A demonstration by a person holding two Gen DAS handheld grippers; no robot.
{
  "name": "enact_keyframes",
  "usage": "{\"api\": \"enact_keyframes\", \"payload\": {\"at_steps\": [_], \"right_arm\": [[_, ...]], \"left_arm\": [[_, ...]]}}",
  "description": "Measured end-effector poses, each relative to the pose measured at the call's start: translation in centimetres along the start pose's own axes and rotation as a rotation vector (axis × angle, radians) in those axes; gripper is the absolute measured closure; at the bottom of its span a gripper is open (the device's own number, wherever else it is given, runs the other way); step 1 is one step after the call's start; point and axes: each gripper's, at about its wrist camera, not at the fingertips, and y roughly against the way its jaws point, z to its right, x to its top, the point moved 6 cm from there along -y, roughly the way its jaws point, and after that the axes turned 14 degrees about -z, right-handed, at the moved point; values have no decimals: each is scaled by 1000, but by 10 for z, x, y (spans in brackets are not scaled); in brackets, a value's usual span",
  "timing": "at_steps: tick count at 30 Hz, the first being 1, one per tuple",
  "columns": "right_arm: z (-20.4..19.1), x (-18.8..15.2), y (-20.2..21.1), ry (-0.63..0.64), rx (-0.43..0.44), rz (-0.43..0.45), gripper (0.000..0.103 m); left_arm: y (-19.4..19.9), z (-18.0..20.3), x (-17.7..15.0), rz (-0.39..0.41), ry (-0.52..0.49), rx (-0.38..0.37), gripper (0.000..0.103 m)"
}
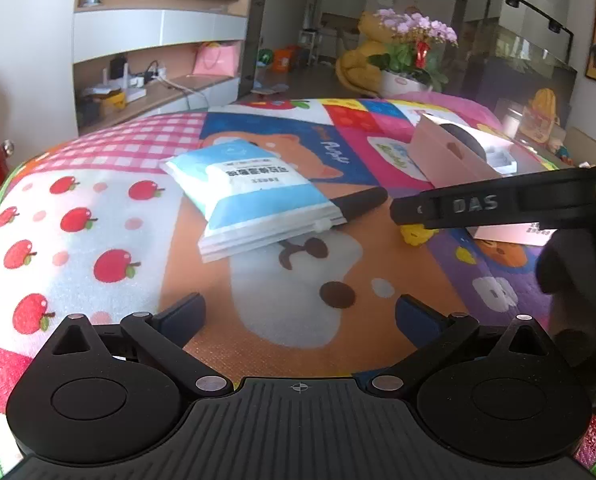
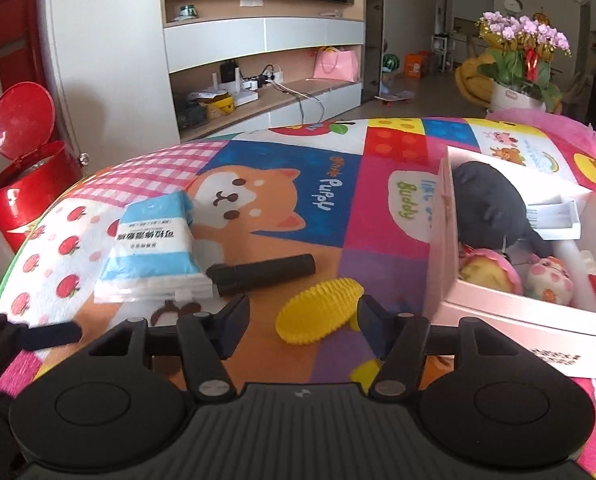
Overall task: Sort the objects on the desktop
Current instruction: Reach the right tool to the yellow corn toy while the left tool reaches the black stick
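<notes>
Left wrist view: the left tongs hang wide open over the counter with nothing between the pads, aimed at the wipes pack, which lies flat with a black marker tucked against its near corner. I judge the pack is their target, since it lies straight ahead. The right tongs reach in from the right, above a yellow toy.

Right wrist view: the right tongs are partly closed around the corn toy, 1 pad touching its right end, the other just beside it; no firm grip yet. The pink box, already holding plush toys, sits just right, likely where the corn goes.
</notes>
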Motion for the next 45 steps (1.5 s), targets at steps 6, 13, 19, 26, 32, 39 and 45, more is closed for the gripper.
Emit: {"api": "enact_keyframes", "payload": {"at_steps": [6, 13, 19, 26, 32, 39, 45], "right_arm": [[6, -3, -16, -27, -15, -27, 46], [26, -24, -7, -45, -9, -54, 73], [48, -60, 20, -65, -39, -51, 73], [67, -95, 39, -125, -72, -4, 34], [65, -95, 35, -132, -79, -14, 15], [71, -96, 35, -170, -52, -18, 3], [71, -96, 35, -172, -47, -19, 2]], "left_arm": [[0, 0, -1, 0, -1, 6, 0], [-1, 1, -1, -5, -11, 19, 0], [8, 14, 5, 35, -57, -20, 0], [0, 44, 50, 119, -168, -21, 4], [-30, 46, 61, 22, -228, -74, 25], [-33, 8, 62, 4, -179, 48, 13], [-32, 30, 67, 14, -271, -7, 30]]}}
